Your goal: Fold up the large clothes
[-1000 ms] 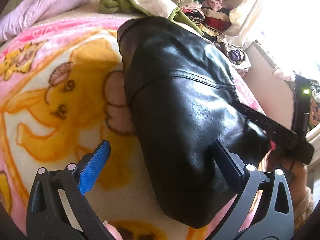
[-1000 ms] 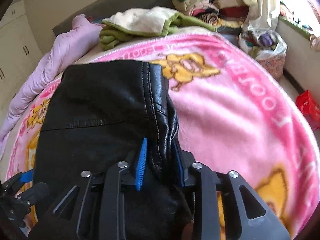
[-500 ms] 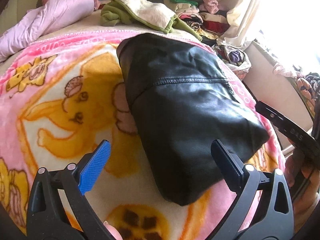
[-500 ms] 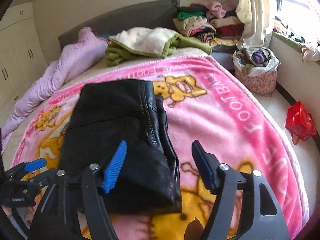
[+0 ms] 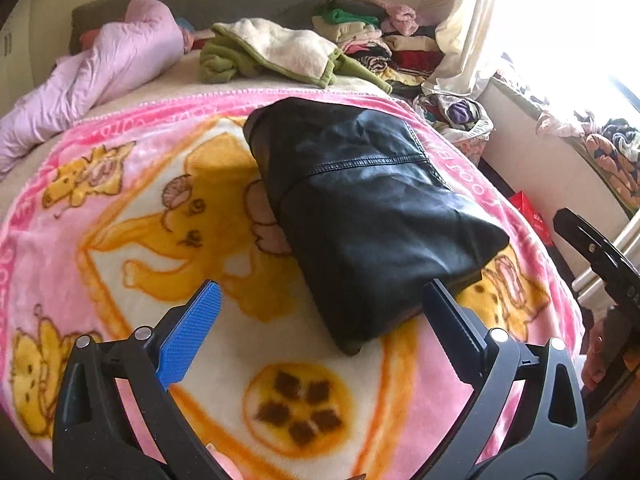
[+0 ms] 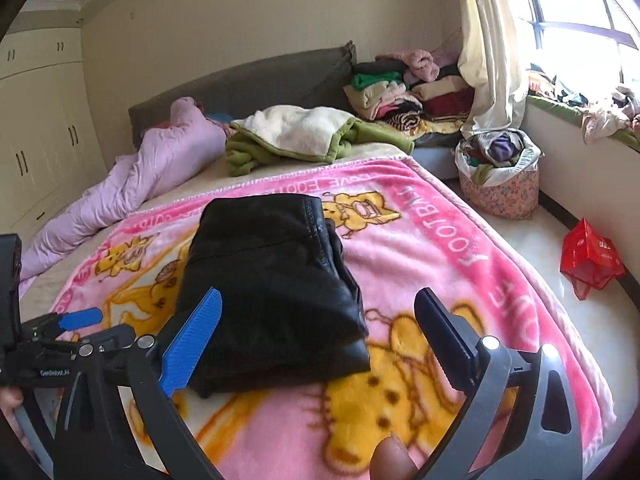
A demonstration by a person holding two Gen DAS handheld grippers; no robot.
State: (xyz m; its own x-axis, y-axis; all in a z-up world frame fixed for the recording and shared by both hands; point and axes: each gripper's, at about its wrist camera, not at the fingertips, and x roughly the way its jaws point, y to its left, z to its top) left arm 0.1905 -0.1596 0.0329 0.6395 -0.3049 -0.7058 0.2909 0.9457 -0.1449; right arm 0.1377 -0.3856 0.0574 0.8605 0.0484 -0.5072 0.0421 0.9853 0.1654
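Observation:
A black leather garment (image 5: 360, 208) lies folded into a compact block on the pink cartoon blanket (image 5: 140, 208); it also shows in the right wrist view (image 6: 272, 280). My left gripper (image 5: 320, 300) is open and empty, held back just short of the garment's near end. My right gripper (image 6: 320, 312) is open and empty, above the garment's near right corner and apart from it. The left gripper also appears at the left edge of the right wrist view (image 6: 76, 320).
A lilac duvet (image 6: 132, 184) and a green-and-cream blanket (image 6: 312, 136) lie at the head of the bed. Stacked clothes (image 6: 404, 88) sit by the curtain. A laundry basket (image 6: 500, 172) and a red bag (image 6: 592, 256) stand on the floor at right.
My right gripper let go of the garment's edge, opened and drew back. My left gripper also pulled back and up. The garment now lies flat and folded on the blanket.

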